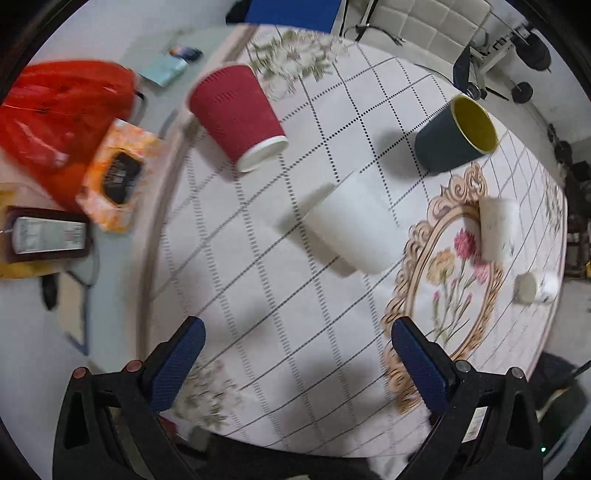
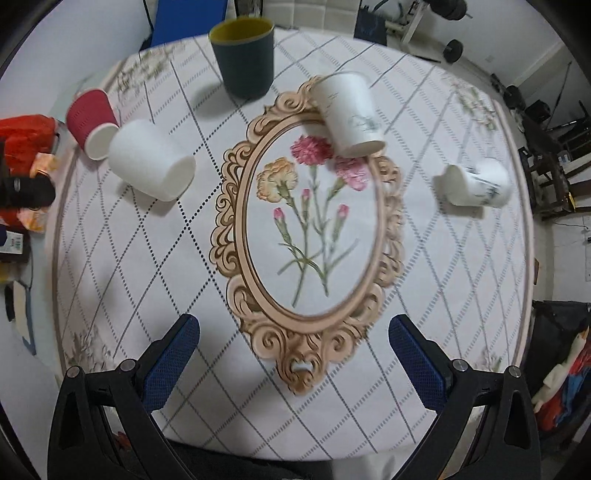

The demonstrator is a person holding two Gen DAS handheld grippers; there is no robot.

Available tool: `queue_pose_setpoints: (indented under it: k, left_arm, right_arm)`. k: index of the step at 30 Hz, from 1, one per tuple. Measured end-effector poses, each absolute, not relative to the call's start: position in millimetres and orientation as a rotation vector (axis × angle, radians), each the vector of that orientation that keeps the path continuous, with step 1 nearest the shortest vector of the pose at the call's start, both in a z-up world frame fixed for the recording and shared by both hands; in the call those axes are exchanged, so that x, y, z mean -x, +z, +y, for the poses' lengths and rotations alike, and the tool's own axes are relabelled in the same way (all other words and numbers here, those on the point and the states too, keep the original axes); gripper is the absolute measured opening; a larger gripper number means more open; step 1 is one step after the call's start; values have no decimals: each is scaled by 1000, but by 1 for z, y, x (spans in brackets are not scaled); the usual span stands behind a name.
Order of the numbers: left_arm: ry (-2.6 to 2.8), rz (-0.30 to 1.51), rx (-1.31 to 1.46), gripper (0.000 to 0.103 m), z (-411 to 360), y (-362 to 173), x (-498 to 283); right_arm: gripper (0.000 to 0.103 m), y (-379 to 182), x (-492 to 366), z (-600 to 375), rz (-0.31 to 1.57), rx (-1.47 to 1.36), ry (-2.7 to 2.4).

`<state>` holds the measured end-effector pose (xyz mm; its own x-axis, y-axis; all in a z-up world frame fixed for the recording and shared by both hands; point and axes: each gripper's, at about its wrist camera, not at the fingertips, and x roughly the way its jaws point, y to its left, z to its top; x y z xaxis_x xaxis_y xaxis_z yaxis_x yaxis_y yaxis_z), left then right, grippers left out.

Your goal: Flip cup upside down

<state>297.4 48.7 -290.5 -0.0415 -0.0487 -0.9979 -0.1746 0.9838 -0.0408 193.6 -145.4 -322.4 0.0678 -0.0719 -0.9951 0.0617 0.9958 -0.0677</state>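
Several cups stand on a round table with a floral cloth (image 2: 314, 229). A dark cup with a yellow inside (image 2: 243, 55) (image 1: 456, 134) stands mouth up at the far side. A red ribbed paper cup (image 1: 236, 114) (image 2: 92, 122), a plain white cup (image 1: 351, 229) (image 2: 151, 166), a white printed cup (image 2: 349, 112) (image 1: 498, 229) and a small white mug (image 2: 474, 182) (image 1: 535, 286) stand mouth down. My left gripper (image 1: 297, 365) is open and empty, short of the plain white cup. My right gripper (image 2: 293, 363) is open and empty above the near part of the oval print.
Left of the table lie a red plastic bag (image 1: 62, 110), an orange tissue pack (image 1: 118, 173) and a remote in a dark tray (image 1: 48, 234). A white chair (image 1: 432, 18) and gym gear (image 2: 454, 48) stand beyond the table.
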Motion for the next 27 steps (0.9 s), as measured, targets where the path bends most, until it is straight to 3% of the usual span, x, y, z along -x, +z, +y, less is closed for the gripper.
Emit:
queue_pose_setpoints:
  k: [13, 25, 27]
  left_arm:
    - [98, 1740, 616, 101, 68, -360, -373]
    - [94, 1822, 501, 100, 37, -404, -397]
    - [88, 1819, 440, 90, 29, -405, -397]
  right_arm:
    - [103, -377, -245, -138, 1592, 55, -142]
    - [103, -384, -254, -148, 1608, 53, -198]
    - [103, -385, -255, -151, 1610, 52, -208]
